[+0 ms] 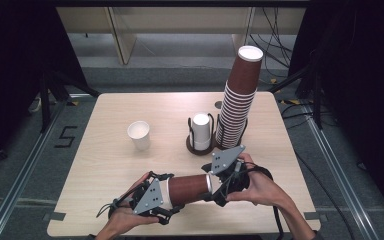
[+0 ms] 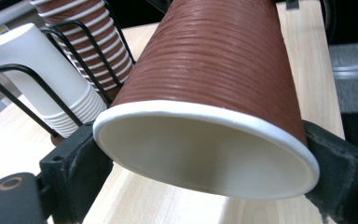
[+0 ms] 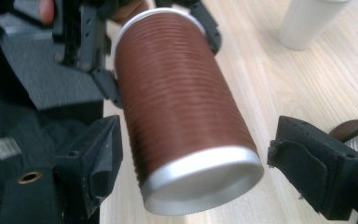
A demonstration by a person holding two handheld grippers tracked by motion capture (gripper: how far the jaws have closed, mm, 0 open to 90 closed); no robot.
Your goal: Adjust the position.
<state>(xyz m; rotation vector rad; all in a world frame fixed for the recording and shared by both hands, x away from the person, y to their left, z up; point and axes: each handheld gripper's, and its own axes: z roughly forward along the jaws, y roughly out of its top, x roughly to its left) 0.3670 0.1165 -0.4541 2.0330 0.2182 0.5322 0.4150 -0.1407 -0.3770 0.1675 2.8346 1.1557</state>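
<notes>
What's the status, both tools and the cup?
Left tool shut on rim end of brown ribbed paper cup, held sideways above wooden table. Right tool open, jaws flanking cup's base, one jaw clearly apart. Nothing in the way.

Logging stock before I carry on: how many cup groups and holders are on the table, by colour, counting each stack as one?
Brown single cup, held in the left claw: 1
Brown cup stack: 1
White single cup: 1
White cup stack in its holder: 1
Black wire holder: 1
Total: 5
</notes>
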